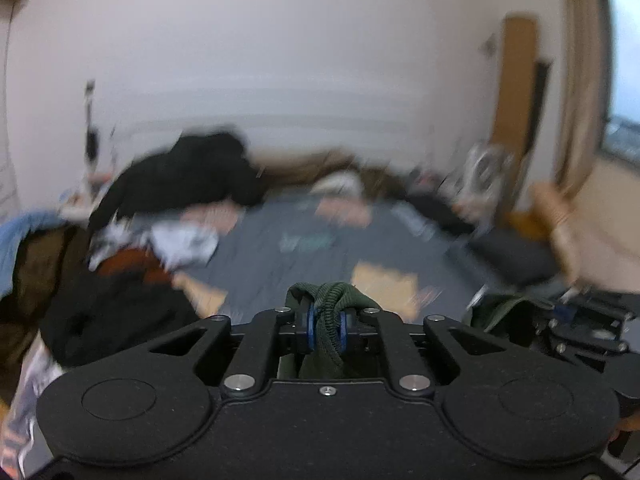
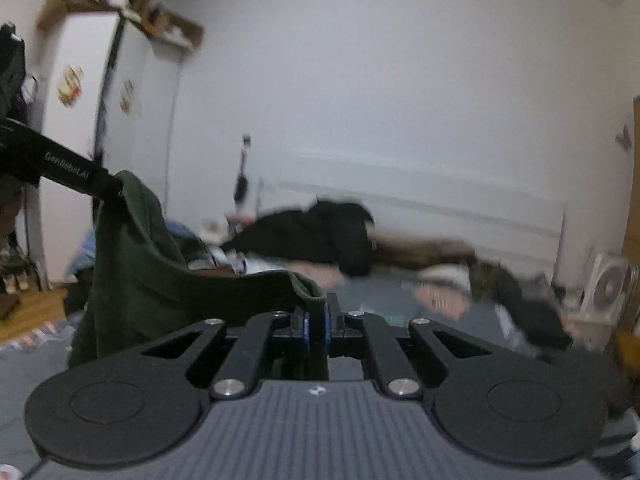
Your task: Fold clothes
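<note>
The bed point(image 1: 340, 240), covered in a grey-blue sheet, fills the middle of both views; the background is motion-blurred. A heap of dark clothes point(image 1: 188, 176) lies along its far left side, with more mixed garments piled at its left edge. A white wardrobe point(image 2: 100, 140) stands against the left wall in the right wrist view.

The dark green garment point(image 2: 152, 264) is held off the bed, strung between the two grippers, its cloth hanging down below the held edge.

The left gripper point(image 1: 327, 330) points level toward the far wall. Its fingers are closed on a bunched, ribbed edge of the garment. In the right wrist view it reaches in from the left, higher up, pinching a corner.

The right gripper point(image 2: 316, 328) is also held level, lower, fingers clamped on a rolled hem of the garment.
</note>
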Demonstrator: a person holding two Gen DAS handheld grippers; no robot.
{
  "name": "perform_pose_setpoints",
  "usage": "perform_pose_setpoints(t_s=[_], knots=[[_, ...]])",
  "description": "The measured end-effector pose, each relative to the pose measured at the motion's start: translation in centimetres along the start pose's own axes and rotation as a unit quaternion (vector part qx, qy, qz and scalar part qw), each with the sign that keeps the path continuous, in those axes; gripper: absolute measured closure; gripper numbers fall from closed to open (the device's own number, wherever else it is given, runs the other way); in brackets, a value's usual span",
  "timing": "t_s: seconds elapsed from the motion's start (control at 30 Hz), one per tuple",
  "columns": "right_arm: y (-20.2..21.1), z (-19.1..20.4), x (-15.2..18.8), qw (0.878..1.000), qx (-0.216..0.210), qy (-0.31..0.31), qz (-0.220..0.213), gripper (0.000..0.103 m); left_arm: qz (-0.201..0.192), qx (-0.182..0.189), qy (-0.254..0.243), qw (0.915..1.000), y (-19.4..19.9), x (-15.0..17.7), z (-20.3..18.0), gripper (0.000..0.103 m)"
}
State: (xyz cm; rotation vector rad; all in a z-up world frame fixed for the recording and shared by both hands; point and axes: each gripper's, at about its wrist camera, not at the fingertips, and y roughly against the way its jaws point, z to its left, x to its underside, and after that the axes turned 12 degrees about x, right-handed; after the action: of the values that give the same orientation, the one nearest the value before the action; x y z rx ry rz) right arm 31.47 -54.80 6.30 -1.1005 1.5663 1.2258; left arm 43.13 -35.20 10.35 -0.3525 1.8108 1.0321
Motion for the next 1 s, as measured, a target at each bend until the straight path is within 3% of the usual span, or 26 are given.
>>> perform_pose_setpoints(t_s=[0.07, 0.13, 0.17, 0.37, 0.47, 0.57, 0.63, 0.77, 0.9, 1.0], knots=[[-2.9, 0.7, 2.8, 1.000, 0.010, 0.012, 0.022, 0.091, 0.024, -0.005, 0.006, 0.9997, -1.4, 3.0, 1.7, 0.085], [-4.3, 0.8, 5.1, 0.999, 0.016, 0.003, 0.047, 0.071, 0.033, -0.009, -0.001, 0.9994, -0.9, 6.2, 3.2, 0.063], [-4.7, 1.2, 5.8, 0.998, 0.015, -0.004, 0.060, 0.066, 0.032, -0.012, -0.004, 0.9994, -0.4, 7.6, 3.5, 0.058], [-3.4, -0.3, 7.4, 0.996, 0.028, -0.040, 0.076, 0.050, 0.027, -0.028, -0.026, 0.9989, 4.9, 13.9, 4.2, 0.046], [-2.2, -1.7, 6.5, 0.994, 0.031, -0.063, 0.081, 0.046, 0.059, -0.006, -0.071, 0.9958, 7.5, 17.5, 2.3, 0.046], [-1.0, -2.3, 6.4, 0.994, 0.017, -0.070, 0.077, 0.044, 0.099, 0.014, -0.157, 0.9825, 10.1, 22.2, -0.3, 0.046], [1.3, -2.0, 6.7, 0.995, -0.001, -0.071, 0.073, 0.037, 0.123, 0.028, -0.216, 0.9681, 11.9, 25.5, -2.0, 0.046], [7.6, -0.7, 10.0, 0.992, -0.041, -0.096, 0.074, 0.032, 0.166, 0.054, -0.289, 0.9413, 13.9, 31.3, -4.0, 0.046], [12.5, 0.6, 14.8, 0.980, -0.073, -0.150, 0.105, 0.028, 0.196, 0.086, -0.320, 0.9228, 13.7, 34.1, -5.2, 0.046], [14.5, 1.7, 17.8, 0.975, -0.084, -0.170, 0.119, 0.027, 0.214, 0.112, -0.316, 0.9177, 13.1, 35.2, -5.6, 0.046]])
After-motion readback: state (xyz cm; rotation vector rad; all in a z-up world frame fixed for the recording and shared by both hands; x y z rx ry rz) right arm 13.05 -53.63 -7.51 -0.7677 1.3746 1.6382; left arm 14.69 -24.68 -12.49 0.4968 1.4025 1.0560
